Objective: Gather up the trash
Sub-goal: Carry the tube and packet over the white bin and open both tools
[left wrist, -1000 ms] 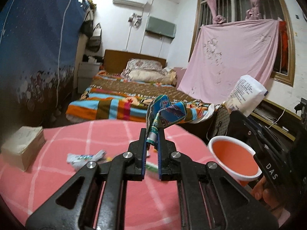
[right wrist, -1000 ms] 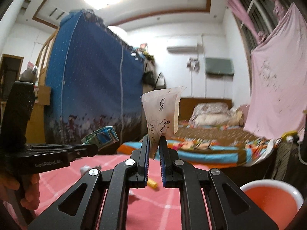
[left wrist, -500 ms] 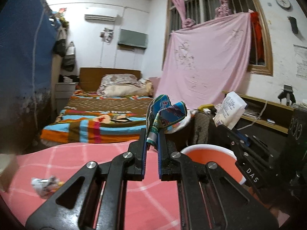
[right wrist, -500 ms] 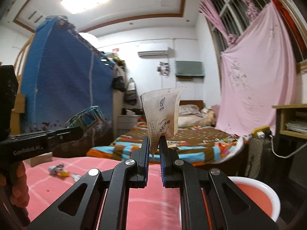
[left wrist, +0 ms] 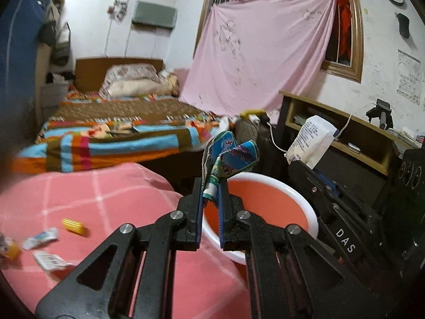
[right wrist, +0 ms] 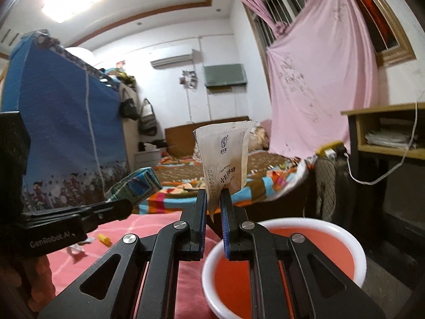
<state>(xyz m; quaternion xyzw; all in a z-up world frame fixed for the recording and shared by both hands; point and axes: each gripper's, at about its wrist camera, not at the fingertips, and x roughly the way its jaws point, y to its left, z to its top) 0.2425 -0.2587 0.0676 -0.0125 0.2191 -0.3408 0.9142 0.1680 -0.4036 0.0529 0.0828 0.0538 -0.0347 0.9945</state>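
Observation:
My left gripper (left wrist: 211,199) is shut on a crumpled blue-green wrapper (left wrist: 231,156), held over the near rim of the red basin with a white rim (left wrist: 281,186). My right gripper (right wrist: 213,204) is shut on a white paper packet (right wrist: 225,156), held above the left rim of the same basin (right wrist: 305,223). The packet also shows in the left wrist view (left wrist: 310,143), and the wrapper shows in the right wrist view (right wrist: 135,186). More trash lies on the pink checked cloth (left wrist: 106,186): a yellow piece (left wrist: 72,226) and white wrappers (left wrist: 39,239).
A bed with a striped blanket (left wrist: 119,138) stands behind the table. A wooden shelf desk (left wrist: 345,138) and black speakers (left wrist: 409,186) stand at the right. A pink sheet (left wrist: 265,53) hangs over the window. A blue wardrobe cover (right wrist: 61,133) is at the left.
Both grippers have swung right with their trash, from over the pink cloth to over the basin's rim. The basin now looms larger in both views.

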